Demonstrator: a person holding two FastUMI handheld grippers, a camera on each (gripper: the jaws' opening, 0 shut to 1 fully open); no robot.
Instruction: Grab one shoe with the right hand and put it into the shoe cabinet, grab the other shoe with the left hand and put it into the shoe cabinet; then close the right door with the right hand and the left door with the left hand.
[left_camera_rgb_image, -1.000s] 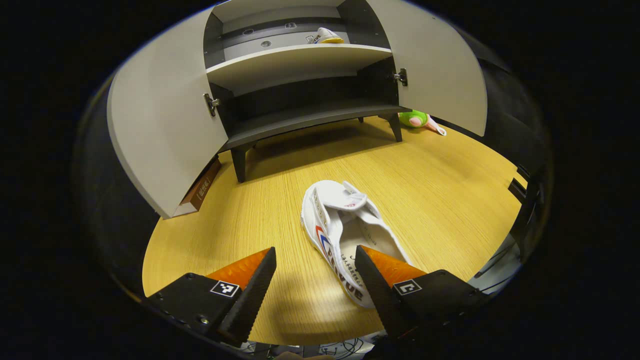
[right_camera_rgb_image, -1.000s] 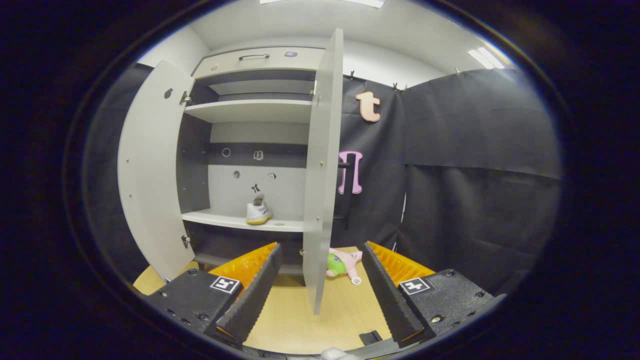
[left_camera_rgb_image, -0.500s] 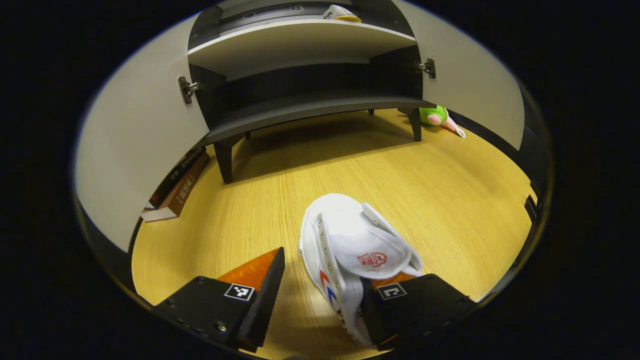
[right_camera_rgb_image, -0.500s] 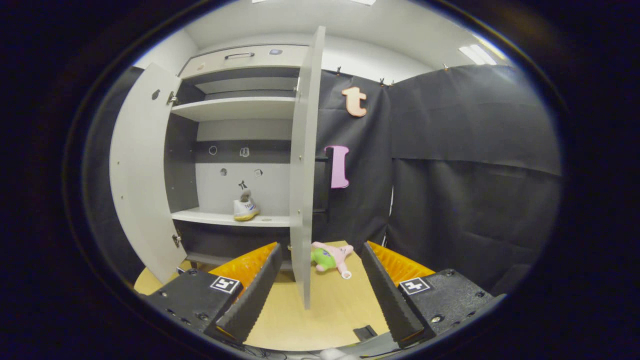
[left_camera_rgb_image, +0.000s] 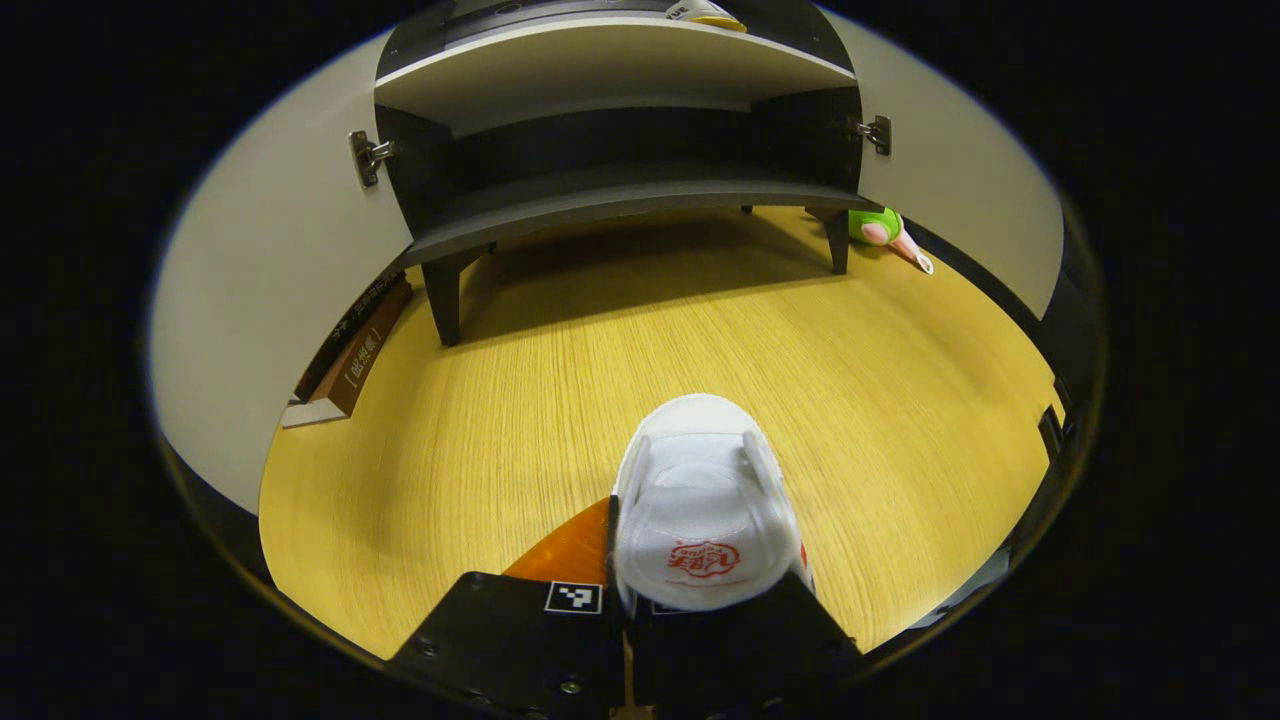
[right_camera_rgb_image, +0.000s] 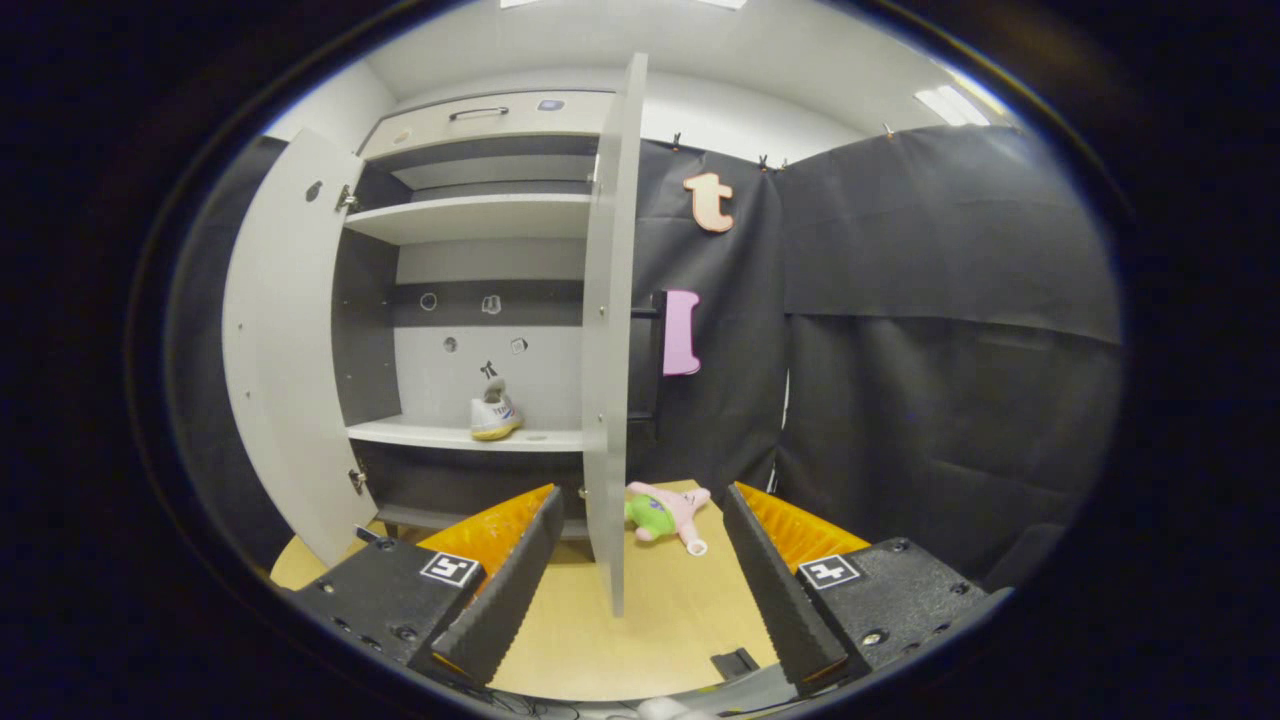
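Shoe cabinet (left_camera_rgb_image: 600, 190) doors hang wide as the left gripper (left_camera_rgb_image: 625, 610) pinches the second white shoe (left_camera_rgb_image: 700, 510) low over the wooden floor (left_camera_rgb_image: 600, 370), well short of the cabinet; a book (left_camera_rgb_image: 350, 365) lies behind the left door (left_camera_rgb_image: 270, 270). Further right, the right gripper (right_camera_rgb_image: 635, 590) hovers with its fingers spread and nothing between them, facing the right door (right_camera_rgb_image: 605, 330) edge-on. The first shoe (right_camera_rgb_image: 494, 413) already sits on the middle shelf (right_camera_rgb_image: 430, 435). A plush toy (right_camera_rgb_image: 660, 510) lies beside the cabinet. Roughly halfway done: one shoe stowed, one gripped, both doors left to close.
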